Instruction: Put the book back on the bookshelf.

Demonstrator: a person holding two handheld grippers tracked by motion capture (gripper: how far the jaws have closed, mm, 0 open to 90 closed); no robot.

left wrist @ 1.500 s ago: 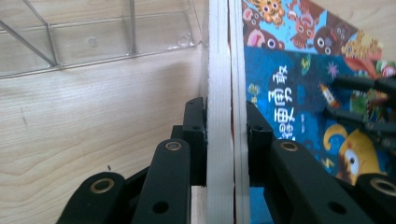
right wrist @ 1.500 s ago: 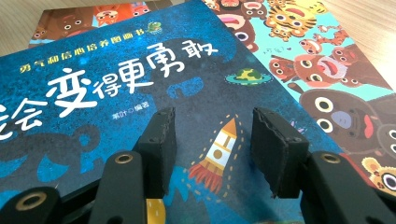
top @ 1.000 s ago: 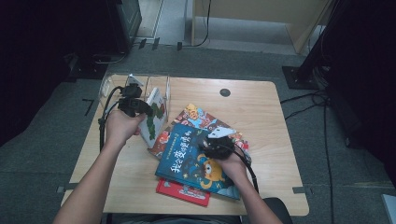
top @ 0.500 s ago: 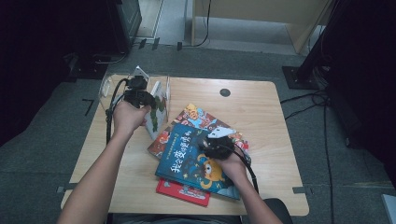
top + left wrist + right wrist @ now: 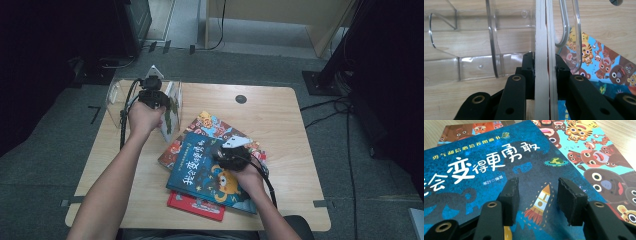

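Book (image 5: pixel 170 112) stands upright on its edge at the table's (image 5: pixel 280 120) far left, long axis running near to far, page edges facing us in the left gripper view (image 5: pixel 541 45). We note the left gripper (image 5: pixel 543 75) clamped on it with both pads pressing its covers, just at the clear plastic rack (image 5: pixel 117 97). We count three more books lying flat in a stack near centre: blue book (image 5: pixel 499 170) on top, animal-print book (image 5: pixel 212 125) beneath, red book (image 5: pixel 195 206) lowest. Right gripper (image 5: pixel 537 195) hovers over the blue book, jaws partly open, gripping nothing.

Red book (image 5: pixel 196 206); animal-cover book (image 5: pixel 212 124)
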